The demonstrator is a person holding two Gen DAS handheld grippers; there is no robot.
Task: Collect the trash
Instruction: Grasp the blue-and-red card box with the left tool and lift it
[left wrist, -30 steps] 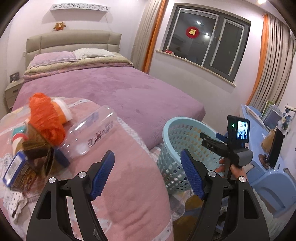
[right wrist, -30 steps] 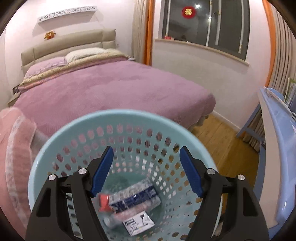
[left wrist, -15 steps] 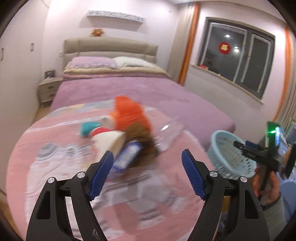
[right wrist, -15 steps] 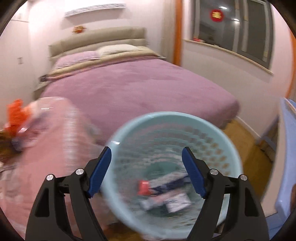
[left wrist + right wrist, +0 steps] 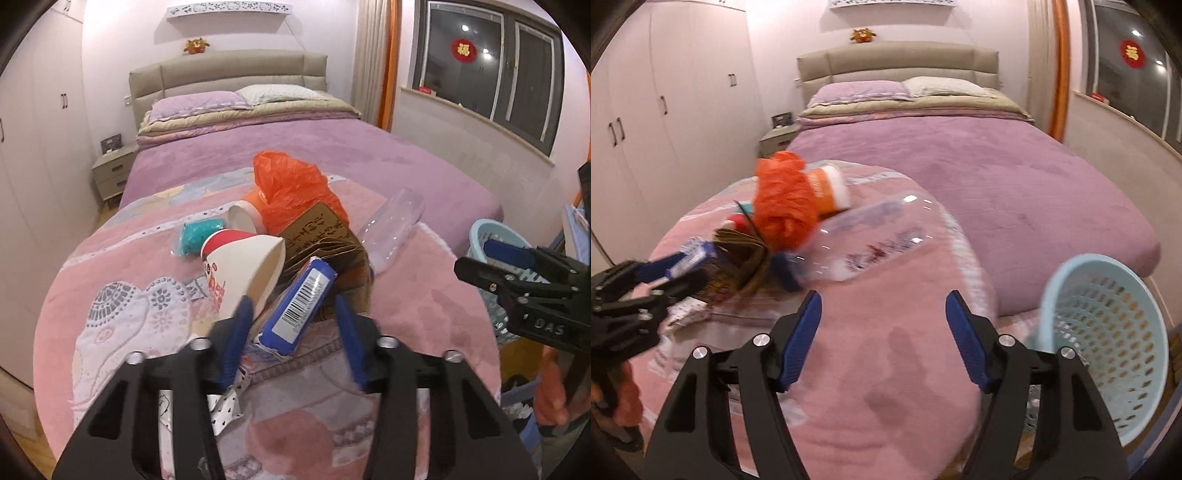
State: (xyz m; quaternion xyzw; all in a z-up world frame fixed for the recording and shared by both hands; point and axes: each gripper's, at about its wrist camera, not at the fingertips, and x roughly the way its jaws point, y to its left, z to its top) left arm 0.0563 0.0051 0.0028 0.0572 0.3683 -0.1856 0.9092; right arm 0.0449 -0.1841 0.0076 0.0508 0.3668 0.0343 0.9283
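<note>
Clearly the left gripper (image 5: 291,334) is going for the blue rectangular packet with the white barcode label (image 5: 300,302): seen from the left wrist, its blue-padded jaws stand apart on either side of the packet's near end, not yet pressed on it, as far as the blur lets one judge. The packet leans on a heap of rubbish on the pink patterned blanket (image 5: 110,306) at the foot of the bed, a crushed white paper cup with red print (image 5: 242,267) just to its left, a brown printed paper bag (image 5: 325,240) behind it, a crumpled orange plastic bag (image 5: 295,188) on top and a clear plastic bottle (image 5: 393,230) lying off to the right. From the right wrist, the right gripper (image 5: 884,334) hangs wide open and empty over bare blanket, near the bottle (a likely later pick, in my judgement), while the pale blue perforated plastic basket (image 5: 1104,332) stands beside the bed at lower right, tilted in this view, placed close so each piece travels only a short way. Most of the heap remains uncollected, so the task looks early.
</note>
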